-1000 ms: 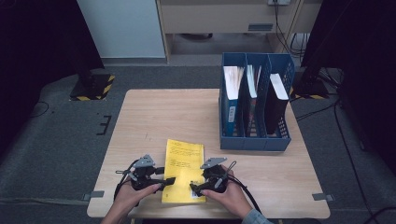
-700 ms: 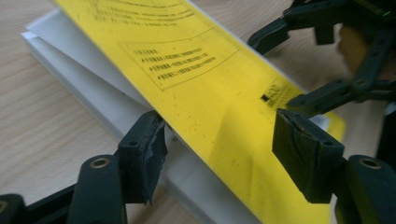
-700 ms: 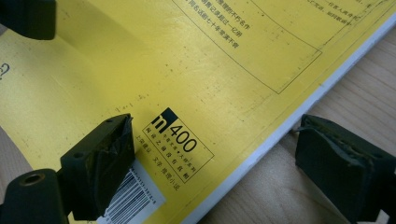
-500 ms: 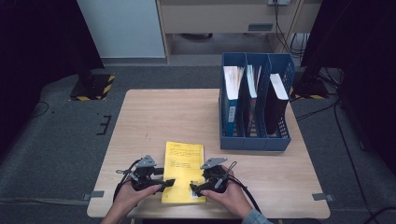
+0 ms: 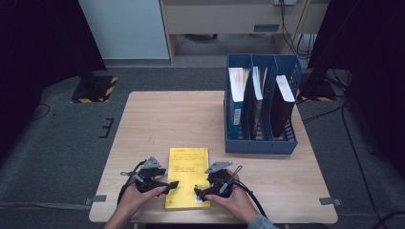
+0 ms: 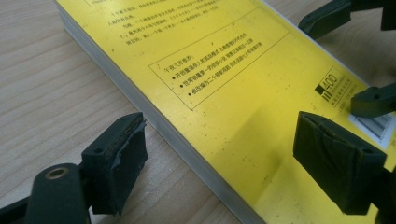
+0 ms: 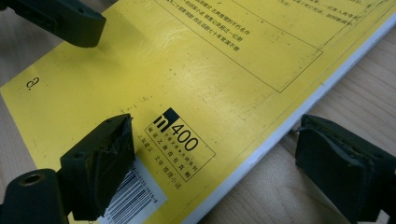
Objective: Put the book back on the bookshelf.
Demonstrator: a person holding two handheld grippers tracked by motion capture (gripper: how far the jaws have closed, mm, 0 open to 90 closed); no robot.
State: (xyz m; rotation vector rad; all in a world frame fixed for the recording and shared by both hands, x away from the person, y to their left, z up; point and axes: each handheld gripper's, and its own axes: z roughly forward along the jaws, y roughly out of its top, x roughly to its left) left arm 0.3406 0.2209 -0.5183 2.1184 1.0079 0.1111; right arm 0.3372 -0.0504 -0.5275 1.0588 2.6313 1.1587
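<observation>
A yellow book lies flat near the table's front edge, back cover up with printed text and a barcode. My left gripper is open at the book's left edge. In the left gripper view its jaws straddle that edge of the book, one over the wood and one over the cover. My right gripper is open at the book's right edge. Its jaws straddle the edge of the book near the barcode. Neither holds anything.
A blue three-slot file holder with upright books and folders stands at the table's right back. The wooden table is bare to the left and behind the book. The front edge runs just below the hands.
</observation>
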